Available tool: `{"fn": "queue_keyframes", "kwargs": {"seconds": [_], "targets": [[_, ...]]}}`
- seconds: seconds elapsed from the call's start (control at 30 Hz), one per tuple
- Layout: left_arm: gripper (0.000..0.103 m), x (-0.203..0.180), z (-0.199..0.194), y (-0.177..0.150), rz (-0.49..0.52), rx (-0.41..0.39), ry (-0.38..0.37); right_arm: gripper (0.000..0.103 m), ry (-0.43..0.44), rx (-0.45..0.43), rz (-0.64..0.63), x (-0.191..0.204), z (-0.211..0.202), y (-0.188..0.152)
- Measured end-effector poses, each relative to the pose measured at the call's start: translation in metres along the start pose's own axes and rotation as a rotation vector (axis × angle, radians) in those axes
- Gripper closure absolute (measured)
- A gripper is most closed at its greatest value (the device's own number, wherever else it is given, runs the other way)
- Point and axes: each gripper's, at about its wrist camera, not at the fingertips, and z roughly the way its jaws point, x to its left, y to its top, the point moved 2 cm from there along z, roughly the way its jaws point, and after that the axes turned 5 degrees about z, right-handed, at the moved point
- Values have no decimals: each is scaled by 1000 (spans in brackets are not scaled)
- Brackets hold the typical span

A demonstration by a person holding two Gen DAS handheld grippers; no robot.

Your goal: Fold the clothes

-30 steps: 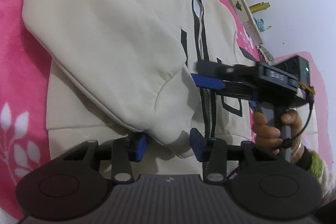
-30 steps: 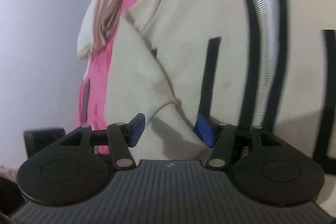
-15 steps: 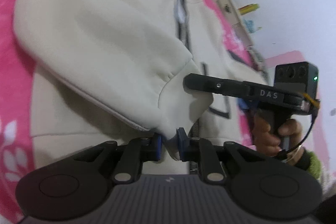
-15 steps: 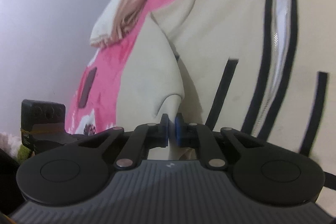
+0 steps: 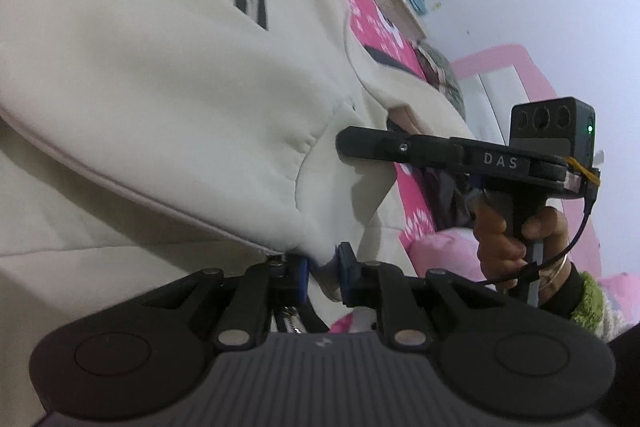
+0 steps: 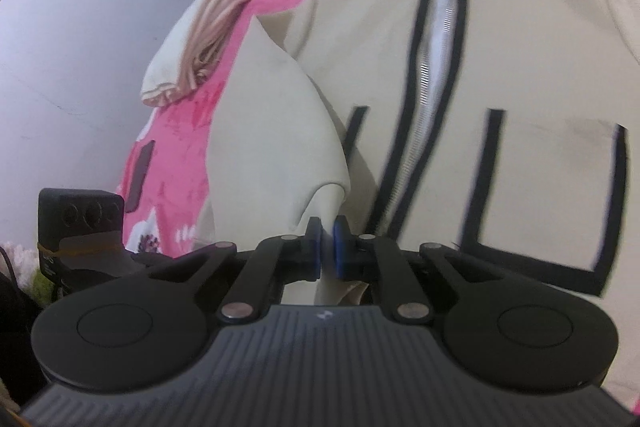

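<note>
I see a cream jacket (image 6: 520, 75) lying front side up on a bed with a pink blanket (image 6: 176, 163) that has white flowers on it. The jacket has a silver zip (image 6: 430, 67) running down the middle with black trim on both sides, and black lines that mark the pockets. It looks soft and thick. My left hand-held gripper (image 5: 323, 269) is clenched on the cuff of one sleeve (image 5: 200, 115), and that sleeve is folded across the jacket's body. My right hand-held gripper (image 6: 327, 247) is pinched tight on the tip of the other sleeve (image 6: 280, 131), which is lifted up into a point. In the left view I can see the right hand-held gripper from the side, with a person's hand (image 5: 504, 239) around its handle. Next to the jacket, near the wall, sits a rolled-up cream and tan cloth (image 6: 200, 39). The bottom of the jacket is hidden behind the big black gripper bodies. The zip looks blurry in the right view. There is a dark flat thing (image 6: 140, 181) on the blanket, but I can't tell what it is.
</note>
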Motion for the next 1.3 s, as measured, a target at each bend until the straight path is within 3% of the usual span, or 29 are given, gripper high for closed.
{"fn": "queue_keyframes", "kwargs": {"seconds": [0.7, 1.13, 1.23, 1.3], "targets": [[88, -9, 74, -7, 19, 150, -17, 98, -193, 21, 5, -49, -13, -26], [86, -11, 87, -15, 74, 156, 30, 95, -288, 40, -48, -58, 6, -43], [77, -10, 82, -14, 53, 156, 19, 90, -319, 47, -74, -54, 6, -43], [66, -11, 74, -14, 53, 144, 7, 72, -341, 50, -64, -53, 3, -41]]}}
